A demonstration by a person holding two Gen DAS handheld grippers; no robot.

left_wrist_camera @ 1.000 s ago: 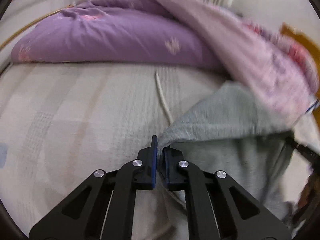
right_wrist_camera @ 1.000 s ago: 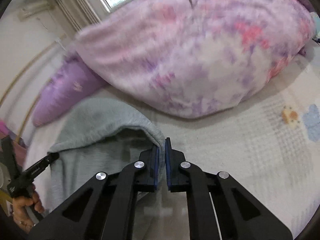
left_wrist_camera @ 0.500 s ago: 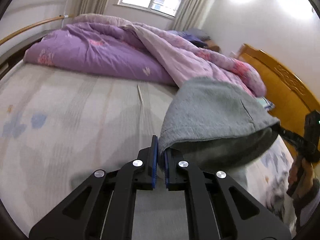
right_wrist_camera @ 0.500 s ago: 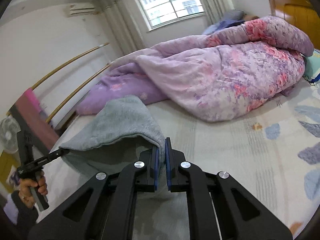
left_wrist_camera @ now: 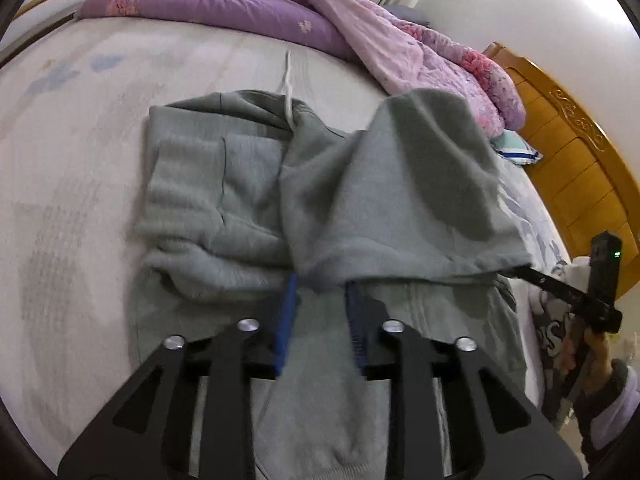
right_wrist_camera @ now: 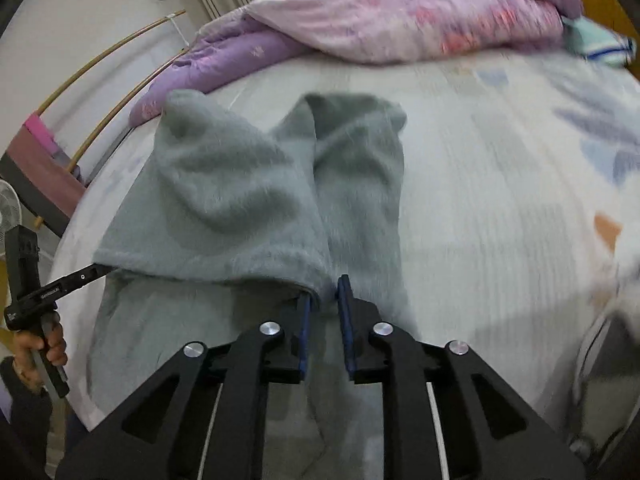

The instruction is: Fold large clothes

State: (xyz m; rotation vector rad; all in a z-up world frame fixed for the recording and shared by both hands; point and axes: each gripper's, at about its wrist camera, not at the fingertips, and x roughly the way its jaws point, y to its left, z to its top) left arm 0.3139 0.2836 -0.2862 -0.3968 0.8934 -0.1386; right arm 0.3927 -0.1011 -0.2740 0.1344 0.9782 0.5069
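Now, garment: grey sweatpants (left_wrist_camera: 320,184) folded over on the bed (left_wrist_camera: 72,168).
Left jaws (left_wrist_camera: 320,312): just opening, apart, hem loose between them.
Right jaws (right_wrist_camera: 323,312): just opening, apart, hem corner between them.
Beyond: quilt (right_wrist_camera: 400,12).

Both wrist cameras look steeply down, close over the bed (left_wrist_camera: 80,128), toward its far quilted edge; both share the grey sweatshirt (left_wrist_camera: 360,184).
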